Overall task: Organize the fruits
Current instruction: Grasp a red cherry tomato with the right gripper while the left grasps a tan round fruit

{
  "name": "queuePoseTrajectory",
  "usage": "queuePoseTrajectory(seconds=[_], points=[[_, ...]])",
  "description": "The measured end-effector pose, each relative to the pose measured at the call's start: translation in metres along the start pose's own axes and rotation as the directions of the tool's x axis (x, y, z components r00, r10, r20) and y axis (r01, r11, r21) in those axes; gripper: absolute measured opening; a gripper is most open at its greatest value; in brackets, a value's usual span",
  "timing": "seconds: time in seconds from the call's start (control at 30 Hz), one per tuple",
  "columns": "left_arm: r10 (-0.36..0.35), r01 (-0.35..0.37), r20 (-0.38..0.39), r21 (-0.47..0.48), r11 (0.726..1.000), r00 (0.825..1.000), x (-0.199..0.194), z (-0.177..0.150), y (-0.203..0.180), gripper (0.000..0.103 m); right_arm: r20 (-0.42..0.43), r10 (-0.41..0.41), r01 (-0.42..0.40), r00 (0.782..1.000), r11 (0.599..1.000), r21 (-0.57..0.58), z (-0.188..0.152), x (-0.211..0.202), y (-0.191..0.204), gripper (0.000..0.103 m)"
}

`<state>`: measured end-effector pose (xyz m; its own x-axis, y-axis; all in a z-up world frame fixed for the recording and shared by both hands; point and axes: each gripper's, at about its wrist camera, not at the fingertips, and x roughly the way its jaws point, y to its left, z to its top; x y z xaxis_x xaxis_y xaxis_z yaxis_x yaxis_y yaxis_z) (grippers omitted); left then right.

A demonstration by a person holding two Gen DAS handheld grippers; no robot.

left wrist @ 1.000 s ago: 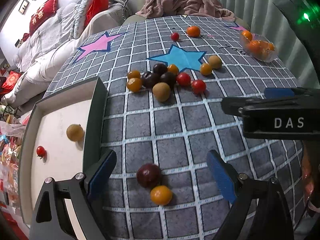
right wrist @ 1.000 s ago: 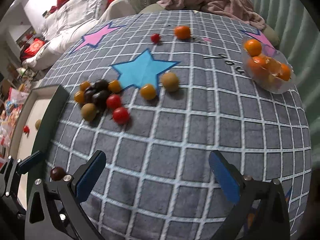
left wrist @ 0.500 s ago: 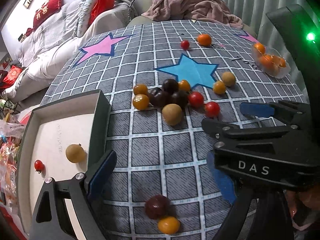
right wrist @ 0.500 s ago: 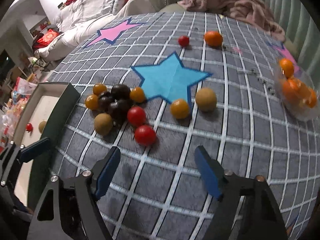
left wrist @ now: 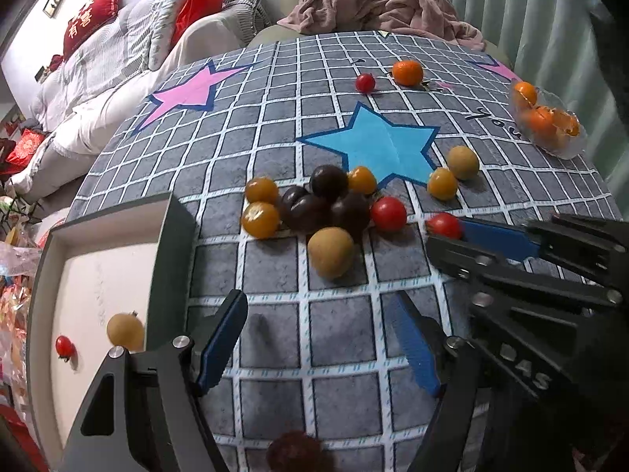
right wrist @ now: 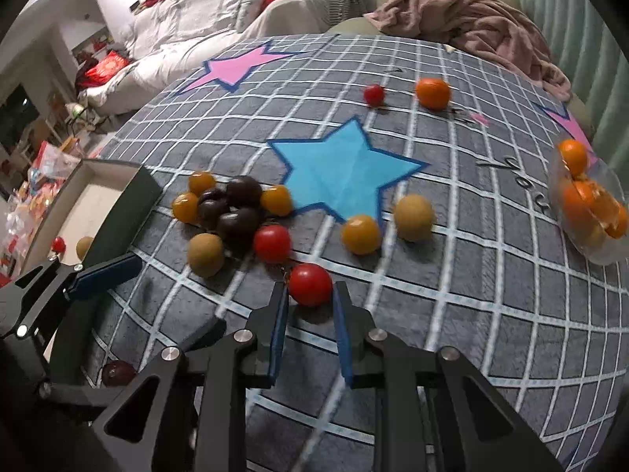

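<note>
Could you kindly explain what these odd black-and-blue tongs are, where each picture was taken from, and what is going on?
No robot here: a person holds a two-finger gripper in each hand, each carrying a wide-angle camera looking along its fingers. In the right camera's picture, the right gripper is closing around a red tomato on the checked cloth. In the left camera's picture, the left gripper is also closing, with nothing between its fingers. Small tomatoes, dark plums and tan fruits lie scattered; a box holds two fruits, a clear bowl holds oranges.

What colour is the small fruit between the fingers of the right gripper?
Red. The small fruit between the right gripper fingers shows best in the right wrist view.
</note>
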<state>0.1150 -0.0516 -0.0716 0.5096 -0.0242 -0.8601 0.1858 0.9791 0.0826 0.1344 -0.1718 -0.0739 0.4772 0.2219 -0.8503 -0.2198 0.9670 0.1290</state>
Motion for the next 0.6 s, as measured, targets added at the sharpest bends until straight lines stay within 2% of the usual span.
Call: queuePoseTrajectory(seconds=[0.03,0.13,0.2,0.3,0.33,0.37,0.6], points=[[0.006,-0.006,-0.002,0.004,1.0,1.0,0.002,0.002,-0.002,0.068,-0.001,-0.001,0.001,1.0,1.0,0.011,-0.001,-0.001,-0.004,0.025],[0.02,-0.02,0.008,0.01,1.0,1.0,0.006,0.007,-0.005,0.066,0.004,0.008,-0.008,1.0,0.999,0.052,-0.004,-0.007,-0.019,0.025],[0.024,-0.024,0.018,0.004,1.0,1.0,0.007,0.009,-0.006,0.061,0.008,0.009,-0.009,1.0,0.998,0.058,-0.006,-0.009,-0.024,0.025],[0.007,-0.006,0.019,-0.019,1.0,1.0,0.008,0.012,-0.005,0.044,0.013,0.003,-0.003,1.0,0.999,0.046,-0.009,-0.01,-0.024,0.025],[-0.008,0.008,0.023,-0.021,1.0,1.0,0.008,0.011,-0.005,0.03,0.014,0.002,-0.003,1.0,0.999,0.045,-0.01,-0.011,-0.024,0.025],[-0.02,0.02,0.023,-0.021,1.0,1.0,0.008,0.011,-0.005,0.026,0.015,0.003,-0.004,1.0,0.999,0.046,-0.01,-0.011,-0.024,0.025],[-0.024,0.025,0.032,-0.025,0.999,0.999,0.002,0.001,-0.005,0.025,0.021,0.008,-0.009,1.0,0.998,0.057,-0.017,-0.015,-0.025,0.025]])
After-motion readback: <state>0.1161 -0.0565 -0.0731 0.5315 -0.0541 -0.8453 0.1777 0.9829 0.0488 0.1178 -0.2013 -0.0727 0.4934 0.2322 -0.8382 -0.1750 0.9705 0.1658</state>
